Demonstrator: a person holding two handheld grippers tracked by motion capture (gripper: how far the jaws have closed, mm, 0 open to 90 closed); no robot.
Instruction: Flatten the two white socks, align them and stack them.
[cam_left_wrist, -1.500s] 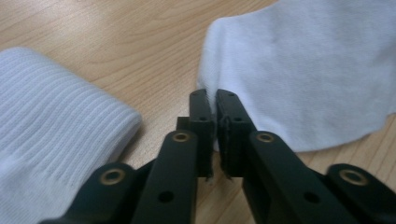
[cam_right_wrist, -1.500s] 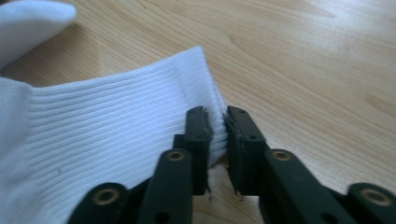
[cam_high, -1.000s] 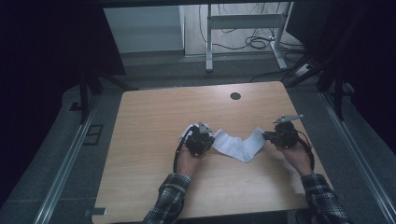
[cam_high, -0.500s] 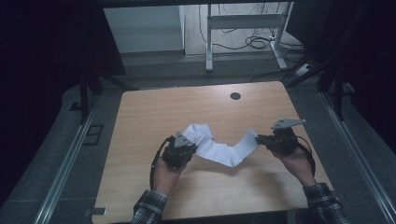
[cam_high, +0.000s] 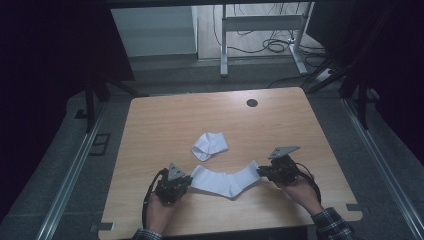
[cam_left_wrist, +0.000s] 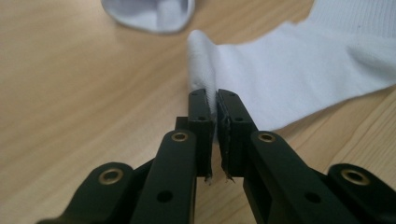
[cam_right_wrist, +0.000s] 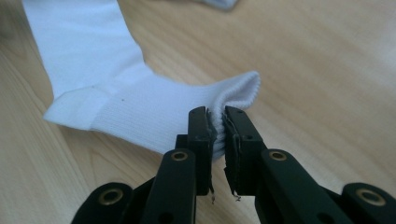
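Note:
A white sock (cam_high: 225, 182) lies stretched flat near the table's front edge, held at both ends. My left gripper (cam_high: 188, 182) is shut on its left end; in the left gripper view the jaws (cam_left_wrist: 213, 105) pinch a fold of the sock (cam_left_wrist: 303, 74). My right gripper (cam_high: 261, 172) is shut on the right end, and the ribbed cuff of the sock (cam_right_wrist: 140, 105) is bunched between its jaws (cam_right_wrist: 217, 119). A second white sock (cam_high: 210, 145) lies crumpled just beyond the first, near the table's middle, untouched.
The wooden table (cam_high: 150, 125) has a dark round cable hole (cam_high: 252, 103) near its far edge. Beyond the table stand a white desk frame (cam_high: 260, 22) and loose cables on the floor. The front edge lies close under both hands.
Both hands have drawn toward the front edge and apart, the left one further left. The sock between them has stretched out flat, and the second sock has dropped free onto the table.

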